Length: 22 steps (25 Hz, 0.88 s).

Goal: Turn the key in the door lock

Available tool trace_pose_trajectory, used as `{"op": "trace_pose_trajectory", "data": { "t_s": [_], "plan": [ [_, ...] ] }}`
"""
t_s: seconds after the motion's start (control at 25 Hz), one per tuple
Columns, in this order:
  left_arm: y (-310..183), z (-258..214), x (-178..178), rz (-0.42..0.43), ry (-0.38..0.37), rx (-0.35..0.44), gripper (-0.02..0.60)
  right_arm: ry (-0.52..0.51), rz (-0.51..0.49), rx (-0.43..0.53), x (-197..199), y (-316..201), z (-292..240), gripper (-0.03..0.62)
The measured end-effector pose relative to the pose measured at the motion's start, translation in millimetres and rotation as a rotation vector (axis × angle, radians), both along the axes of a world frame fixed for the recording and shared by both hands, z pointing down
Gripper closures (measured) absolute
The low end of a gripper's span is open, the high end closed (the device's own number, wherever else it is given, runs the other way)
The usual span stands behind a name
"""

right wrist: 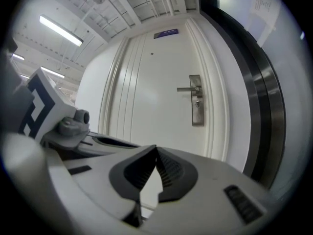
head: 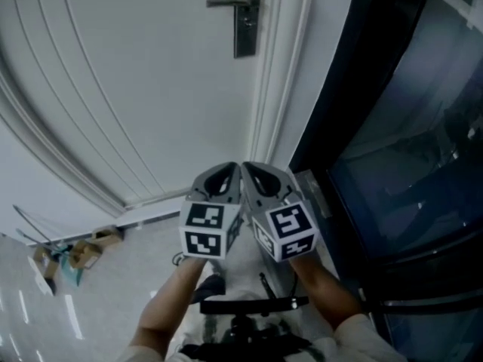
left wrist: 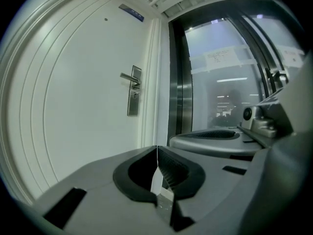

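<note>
Both grippers are held side by side low in the centre of the head view, and neither has reached the lock. The left gripper [left wrist: 157,153] has its jaws together with nothing between them; the right gripper [right wrist: 156,153] is the same, pads closed and empty. The lock plate [head: 246,23] sits at the top centre of the head view on the white door [head: 136,89], well apart from both grippers, with the lever handle [head: 229,2] sticking out to the left just above the keyhole area. There is a small dark spot under the handle in the right gripper view, too small to tell whether it is a key or a bare keyhole.

Risks, as a judgement:
- With the jaws closed, going in like this would butt the tips against the plate or the key instead of pinching it, so one gripper has to open first.
- The key head would be small and thin, so an off-centre pinch could slip when it is twisted.
- The handle is close above, so a high approach could knock it or block the jaw.
- With the grippers packed this close, the spare one could crowd the working one.
- The door frame [head: 272,89] is right beside the plate, leaving little room on that side.
</note>
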<state>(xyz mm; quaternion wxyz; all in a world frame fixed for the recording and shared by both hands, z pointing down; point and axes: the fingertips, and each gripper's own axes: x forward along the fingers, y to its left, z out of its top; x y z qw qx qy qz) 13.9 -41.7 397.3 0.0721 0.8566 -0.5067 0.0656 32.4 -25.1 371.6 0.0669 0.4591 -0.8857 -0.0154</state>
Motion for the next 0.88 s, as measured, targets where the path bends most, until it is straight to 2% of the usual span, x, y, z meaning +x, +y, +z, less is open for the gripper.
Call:
{"op": "trace_pose_trajectory", "data": {
  "t_s": [0.24,0.52,0.68,0.88],
  "plan": [
    [-48,-20,-41,0.033,0.035,0.021,0.563,0.056,0.031,0.031,-44,-46,-15,0.588],
    [-90,-35,-75,0.09,0.028,0.049,0.563,0.175,0.074,0.101,-80,-87,-30,0.587],
    [-111,-43,-77,0.121,0.025,0.062,0.563,0.235,0.098,0.128,-82,-107,-37,0.586],
    [-143,-49,-60,0.142,0.011,0.078,0.563,0.299,0.112,0.155,-63,-140,-44,0.586]
  ]
}}
